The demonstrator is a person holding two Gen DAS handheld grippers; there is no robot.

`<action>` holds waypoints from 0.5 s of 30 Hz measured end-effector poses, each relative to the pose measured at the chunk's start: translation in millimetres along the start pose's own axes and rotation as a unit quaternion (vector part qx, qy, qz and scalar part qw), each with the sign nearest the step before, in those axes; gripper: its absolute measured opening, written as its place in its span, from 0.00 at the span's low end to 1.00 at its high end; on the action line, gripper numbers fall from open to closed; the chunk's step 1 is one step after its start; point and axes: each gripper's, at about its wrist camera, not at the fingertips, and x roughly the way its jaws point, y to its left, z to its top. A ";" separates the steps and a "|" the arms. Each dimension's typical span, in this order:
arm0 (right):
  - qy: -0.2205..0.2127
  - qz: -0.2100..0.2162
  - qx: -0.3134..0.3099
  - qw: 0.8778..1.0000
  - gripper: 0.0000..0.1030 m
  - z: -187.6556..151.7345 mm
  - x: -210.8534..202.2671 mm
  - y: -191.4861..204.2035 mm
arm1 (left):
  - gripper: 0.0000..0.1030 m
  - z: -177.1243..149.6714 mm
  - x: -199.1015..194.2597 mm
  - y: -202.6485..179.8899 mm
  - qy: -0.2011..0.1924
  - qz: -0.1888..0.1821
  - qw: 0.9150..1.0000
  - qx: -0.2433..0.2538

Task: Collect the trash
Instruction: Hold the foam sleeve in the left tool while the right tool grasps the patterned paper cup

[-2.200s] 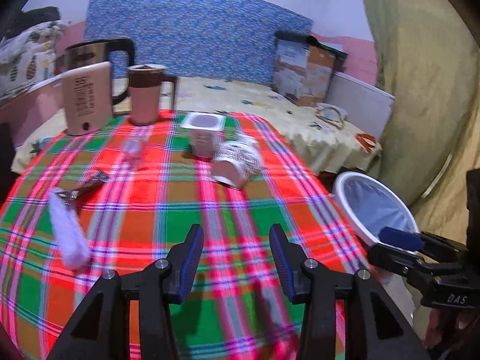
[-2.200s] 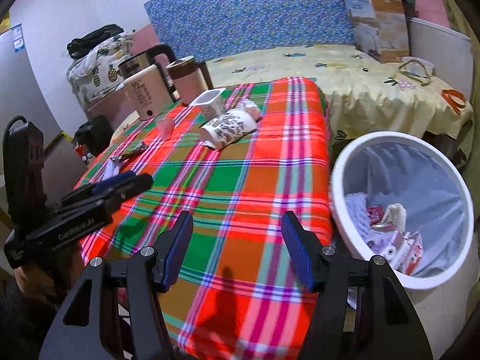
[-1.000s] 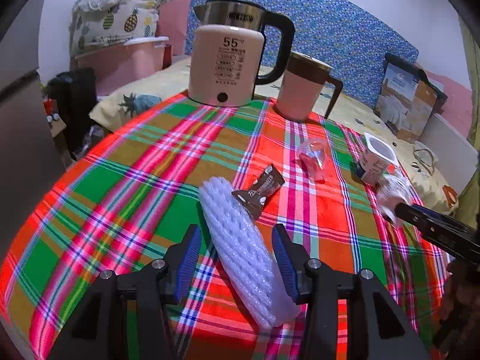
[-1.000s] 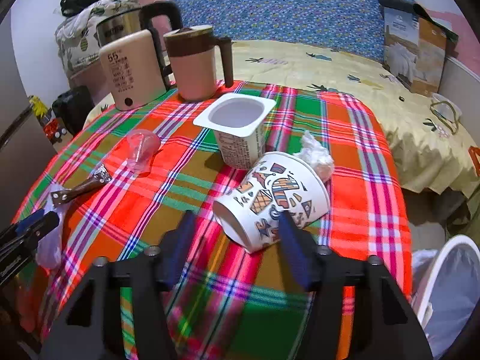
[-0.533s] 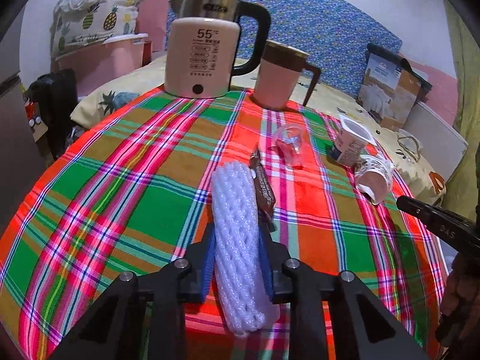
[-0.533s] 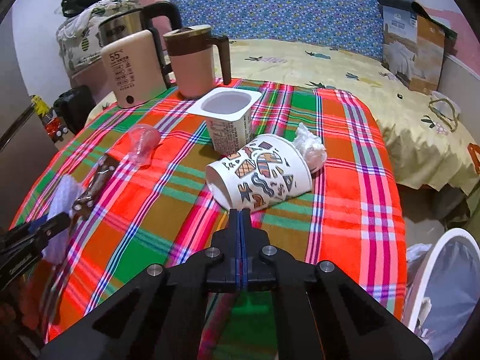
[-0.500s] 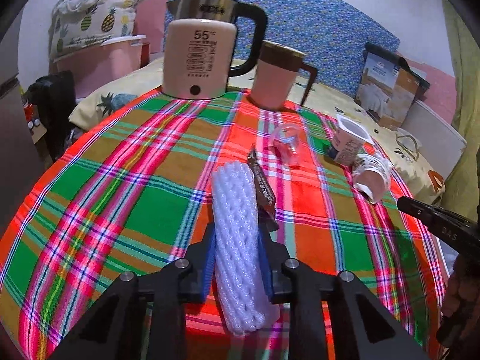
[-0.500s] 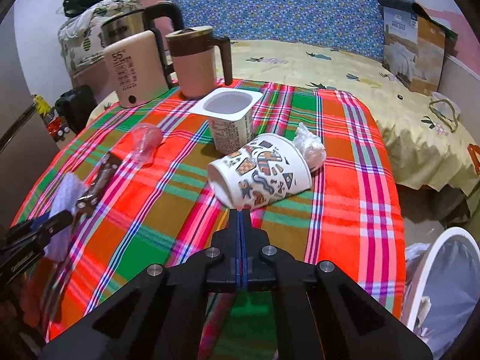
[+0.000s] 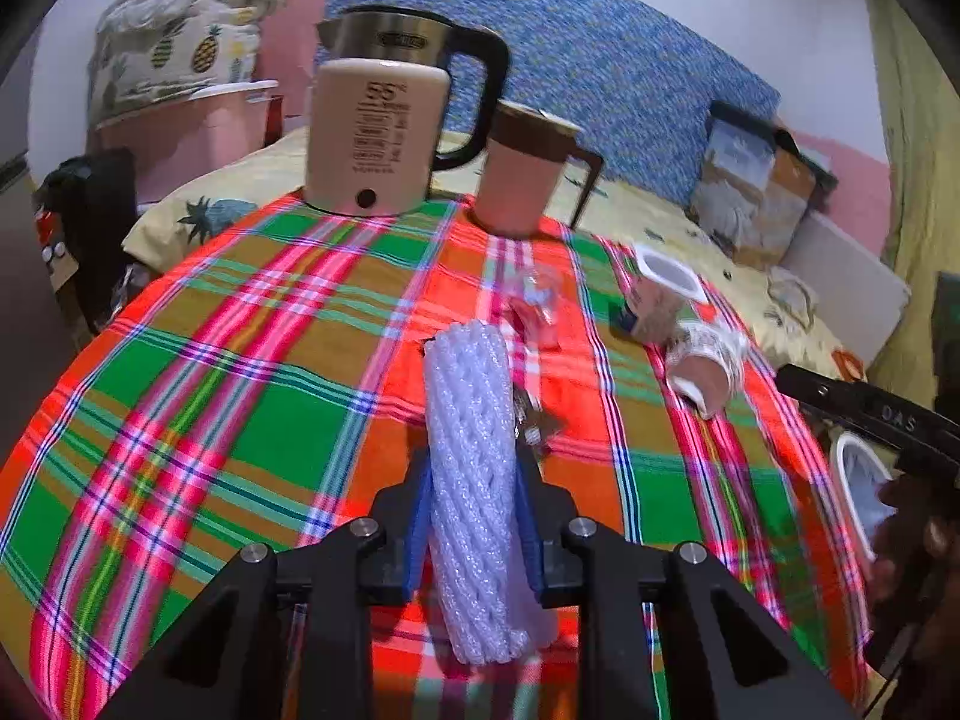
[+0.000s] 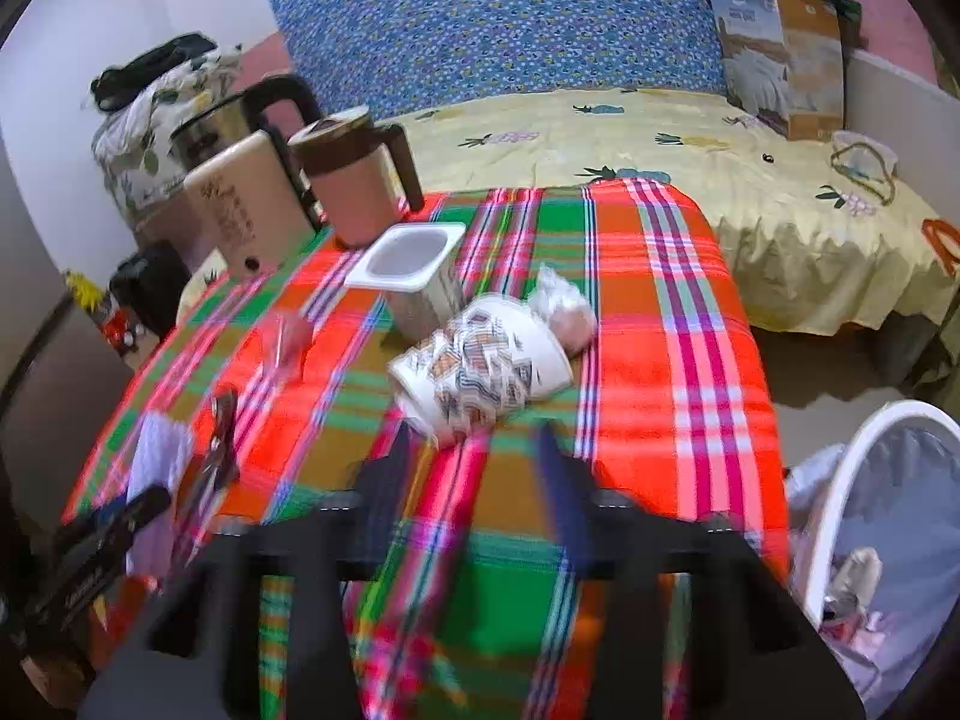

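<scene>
Nearest, the left tool [image 9: 474, 516] is clenched on a white foam net [image 9: 471, 450] lying lengthwise on the plaid bench [image 9: 180, 396]. Just beside the net lies a dark wrapper [image 9: 528, 420]. Across the bench the right tool [image 10: 474, 468], blurred, stands spread apart just short of a tipped paper cup [image 10: 480, 369]. Beyond that stands a yogurt pot [image 10: 420, 276], then a mug [image 10: 354, 180] and a kettle [image 10: 252, 204]. A bin [image 10: 840, 480] stands at the right.
</scene>
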 end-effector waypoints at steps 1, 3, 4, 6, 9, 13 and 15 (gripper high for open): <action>0.003 0.008 0.010 1.000 0.66 7.6 8.9 -2.0 | 0.26 2.2 -1.1 3.5 -0.003 0.001 1.000 -0.004; 0.007 0.016 0.010 1.000 0.66 17.8 23.1 -4.2 | 0.27 4.7 -1.6 9.9 -0.006 0.003 1.000 -0.013; 0.009 0.018 0.004 1.000 0.66 20.9 29.1 -3.7 | 0.27 6.0 -1.2 12.9 -0.006 0.003 1.000 -0.017; 0.019 0.019 -0.010 1.000 0.66 29.7 47.3 -4.8 | 0.27 7.8 0.8 18.8 -0.003 0.008 1.000 -0.021; 0.035 0.034 -0.013 0.999 0.66 33.3 61.7 -13.4 | 0.30 10.7 1.6 27.1 -0.004 0.011 1.000 -0.027; 0.057 0.085 -0.023 0.994 0.67 29.4 60.8 -21.1 | 0.42 11.2 6.7 31.7 0.005 0.005 1.000 -0.025; 0.081 0.120 -0.032 0.989 0.67 23.1 58.2 -22.0 | 0.42 9.9 10.9 31.2 0.013 0.007 1.000 -0.022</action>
